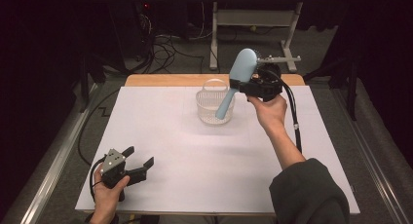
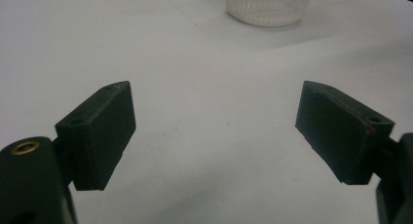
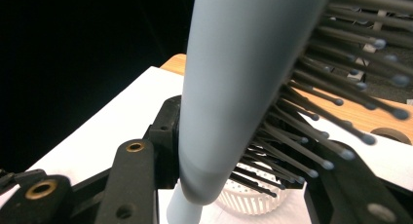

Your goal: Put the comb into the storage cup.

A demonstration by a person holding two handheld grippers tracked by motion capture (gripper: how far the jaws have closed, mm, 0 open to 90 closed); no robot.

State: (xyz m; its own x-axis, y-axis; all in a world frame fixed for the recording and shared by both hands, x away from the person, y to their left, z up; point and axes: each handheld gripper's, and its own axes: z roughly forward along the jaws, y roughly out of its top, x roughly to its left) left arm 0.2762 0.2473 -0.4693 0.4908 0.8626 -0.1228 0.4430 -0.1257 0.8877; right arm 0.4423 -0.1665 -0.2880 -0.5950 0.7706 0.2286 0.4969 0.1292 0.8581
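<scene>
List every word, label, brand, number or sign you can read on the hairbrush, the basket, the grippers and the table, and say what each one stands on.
No readable text in any view.
Light blue hairbrush: plain back, no brand or label showing.
White basket: bare slatted plastic, no marking.
Left gripper and right gripper: black parts with brass rivets, no lettering.
White table: blank.

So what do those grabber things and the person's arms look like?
Each hand-held gripper is black, with two blocky flat-faced jaws and brass-ringed screw holes. The left hand-held gripper carries a grey three-cornered plate on top. A thick black cable trails from the right hand-held gripper. The right arm wears a dark grey-green sleeve.
</scene>
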